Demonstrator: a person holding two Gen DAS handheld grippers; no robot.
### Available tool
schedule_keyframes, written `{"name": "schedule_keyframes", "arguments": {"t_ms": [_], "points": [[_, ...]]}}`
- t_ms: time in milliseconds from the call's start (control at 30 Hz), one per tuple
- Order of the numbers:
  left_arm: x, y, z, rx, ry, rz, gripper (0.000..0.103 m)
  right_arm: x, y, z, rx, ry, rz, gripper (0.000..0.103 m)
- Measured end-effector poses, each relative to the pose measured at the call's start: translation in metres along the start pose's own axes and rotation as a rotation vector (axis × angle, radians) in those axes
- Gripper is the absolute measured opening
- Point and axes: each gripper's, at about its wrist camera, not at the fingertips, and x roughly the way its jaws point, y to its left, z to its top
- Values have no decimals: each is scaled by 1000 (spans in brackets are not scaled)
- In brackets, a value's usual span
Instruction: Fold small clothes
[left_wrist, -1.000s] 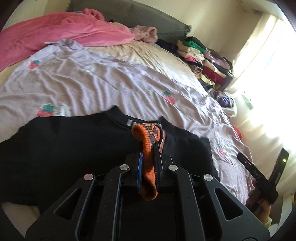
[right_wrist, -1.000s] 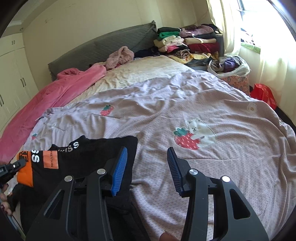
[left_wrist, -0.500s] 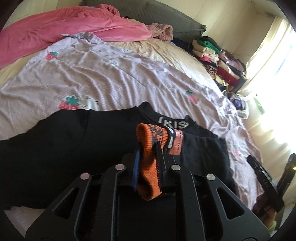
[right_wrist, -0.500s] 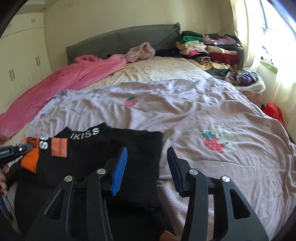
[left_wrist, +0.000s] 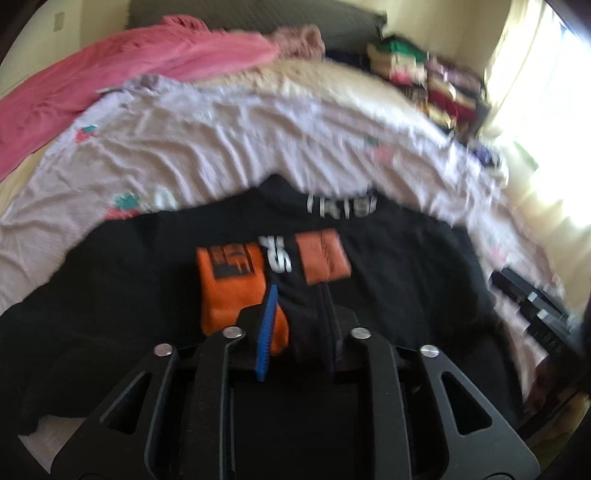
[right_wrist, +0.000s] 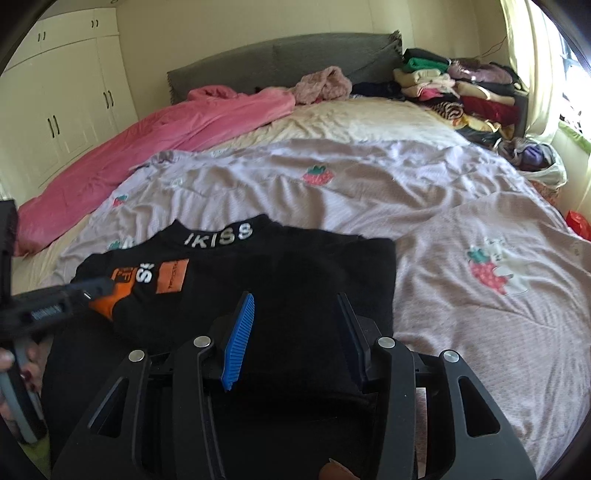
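Black grippers (right_wrist: 295, 332), blue ribbed pads (right_wrist: 238, 339), silver screws.

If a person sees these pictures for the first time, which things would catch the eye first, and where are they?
Probably the black garment with white letters at its collar, lying on the lilac strawberry bedspread in front of both grippers. Next, its orange cuff, lying beside the left gripper, whose fingers stand apart. Behind, a pink blanket lies toward the headboard, with a pile of folded clothes in the far right corner.

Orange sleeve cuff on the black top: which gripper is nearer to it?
Left. The left gripper has its jaws open around the orange cuff. The right gripper hovers open above the black top, right of the cuff.
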Motion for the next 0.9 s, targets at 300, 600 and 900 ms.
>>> {"name": "schedule_keyframes", "arguments": {"t_ms": [300,600,900], "points": [[24,14,-17,-6,81,19,20,47,-14,-21,49,197,-33,43],[-8,21,-18,-22,31,16,45,22,-7,-17,45,125,-13,44],[-47,33,-26,-8,-33,68,83,-21,22,-10,41,13,24,84]]}}
